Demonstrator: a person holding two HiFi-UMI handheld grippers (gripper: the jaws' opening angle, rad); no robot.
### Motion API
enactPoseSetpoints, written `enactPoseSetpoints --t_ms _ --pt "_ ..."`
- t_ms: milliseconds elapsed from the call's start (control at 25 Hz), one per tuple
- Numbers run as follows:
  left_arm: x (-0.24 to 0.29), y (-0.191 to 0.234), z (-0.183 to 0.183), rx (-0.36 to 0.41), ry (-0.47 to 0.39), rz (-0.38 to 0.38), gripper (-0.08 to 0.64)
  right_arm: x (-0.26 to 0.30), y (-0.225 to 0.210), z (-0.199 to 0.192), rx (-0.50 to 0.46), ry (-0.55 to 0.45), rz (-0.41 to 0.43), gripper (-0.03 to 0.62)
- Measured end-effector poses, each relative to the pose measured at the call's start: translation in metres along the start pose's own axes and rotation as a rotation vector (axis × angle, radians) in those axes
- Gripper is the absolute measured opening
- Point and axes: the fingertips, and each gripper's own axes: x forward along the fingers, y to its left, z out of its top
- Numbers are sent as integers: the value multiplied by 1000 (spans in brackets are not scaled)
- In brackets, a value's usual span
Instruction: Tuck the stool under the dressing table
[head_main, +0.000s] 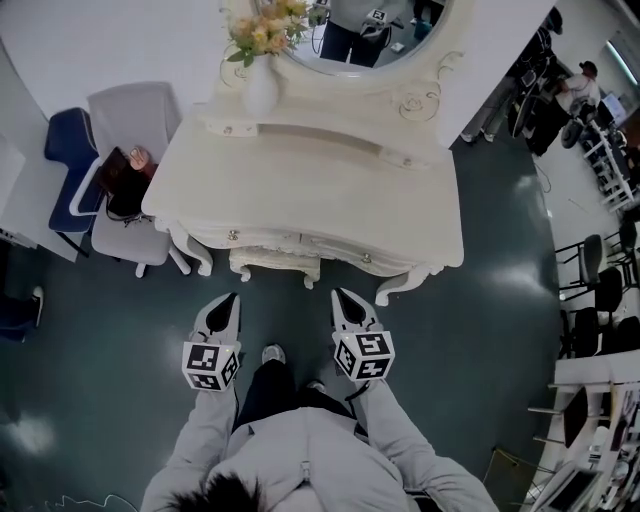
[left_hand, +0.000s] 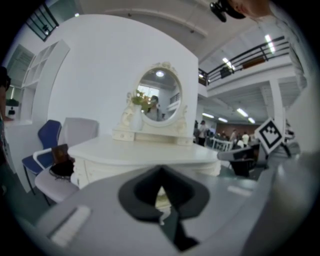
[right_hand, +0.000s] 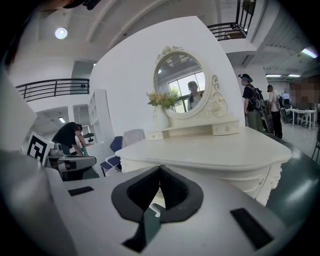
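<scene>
The left gripper (head_main: 232, 298) has its jaws pressed together with nothing between them; its own view shows the two dark pads meeting in a closed seam (left_hand: 161, 171). The right gripper (head_main: 339, 294) is the same, jaws closed on nothing (right_hand: 160, 169). In the head view the two are held side by side in front of the person, tips pointing toward the furniture, each with its marker cube at the rear, left (head_main: 211, 365) and right (head_main: 364, 356). Neither gripper touches anything. Grey sleeves run back from them, and a light shoe (head_main: 273, 354) shows on the floor (head_main: 480, 330) between them.

Just ahead of the tips stands the cream dressing table (head_main: 320, 190). The stool (head_main: 275, 263) sits under it, between the front legs, with only its ornate front edge showing past the table's front; it is apart from both grippers.

On the back of the table rises an oval mirror (head_main: 350, 40) in a carved frame, and to its left a white vase (head_main: 261, 88) holds pale flowers (head_main: 265, 30).

To the left of the table stands a grey chair (head_main: 135, 115) with a dark bag (head_main: 118, 180) on its seat, and a blue chair (head_main: 70, 150) beside it. The floor is dark and glossy.
</scene>
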Motion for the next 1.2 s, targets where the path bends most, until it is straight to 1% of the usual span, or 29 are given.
enactPoseSetpoints --t_ms 280,440,640,920,1040,1200 --pt "-12 -16 31 -5 -47 -16 6 -26 3 35 -10 -62 20 2" --pt "-17 -27 50 10 -69 -27 6 -41 3 57 -61 -102 14 2" --pt "-22 -42 78 30 -118 -50 6 -59 6 78 -118 -140 16 2" --pt "-32 -63 116 87 -200 -71 6 -80 5 103 -104 -202 14 2" --pt "-37 -70 126 84 -226 -77 6 -92 4 114 -97 -237 16 2" --pt "-41 -74 137 73 -247 -76 6 -107 4 132 -118 -284 9 2"
